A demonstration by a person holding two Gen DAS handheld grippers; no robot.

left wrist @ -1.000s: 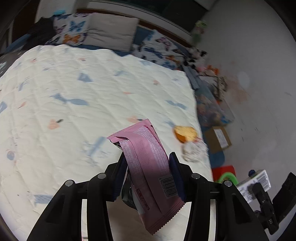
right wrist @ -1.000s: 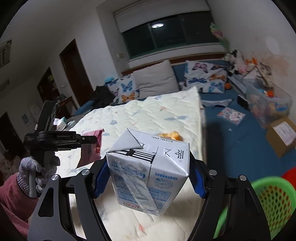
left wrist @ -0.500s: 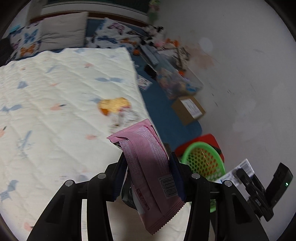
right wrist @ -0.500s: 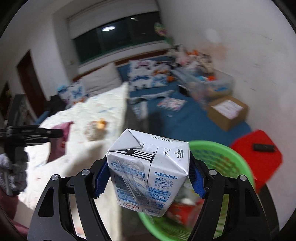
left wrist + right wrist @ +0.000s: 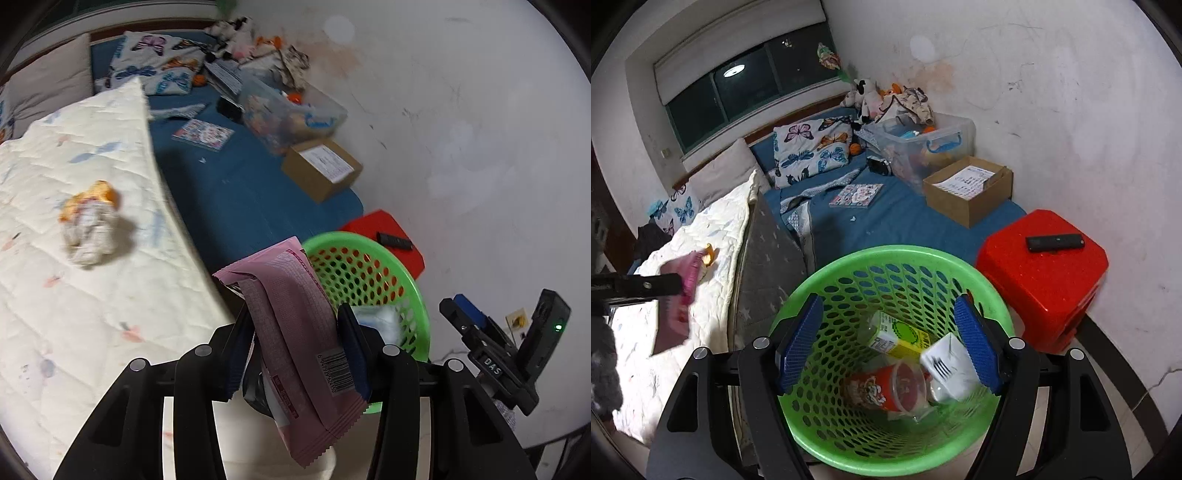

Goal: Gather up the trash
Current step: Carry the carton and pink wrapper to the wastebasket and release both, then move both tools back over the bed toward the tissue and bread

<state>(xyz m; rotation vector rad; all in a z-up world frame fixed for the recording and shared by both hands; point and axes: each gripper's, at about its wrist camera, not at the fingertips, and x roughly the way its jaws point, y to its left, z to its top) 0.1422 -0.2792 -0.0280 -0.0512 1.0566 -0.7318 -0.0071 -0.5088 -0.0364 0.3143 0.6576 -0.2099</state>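
My left gripper [image 5: 295,343] is shut on a pink snack wrapper [image 5: 295,332], held over the bed's edge beside the green basket [image 5: 406,280]. My right gripper [image 5: 886,343] is open and empty, right above the green basket [image 5: 820,280]. The white milk carton [image 5: 947,363] lies inside the basket with a red cup [image 5: 886,387] and a yellow-green box [image 5: 897,334]. A crumpled white and orange wrapper [image 5: 88,218] lies on the white quilt [image 5: 74,314]. The left gripper with the pink wrapper [image 5: 679,306] also shows at the left of the right wrist view.
A red stool [image 5: 1041,266] with a black remote [image 5: 1054,242] stands right of the basket by the wall. A cardboard box [image 5: 967,188] and a clear storage bin [image 5: 923,144] sit on the blue mat [image 5: 886,221]. Pillows lie at the bed's head.
My right gripper swung over the basket, opened and let the milk carton drop in. My left gripper moved right toward the basket, still holding the pink wrapper.
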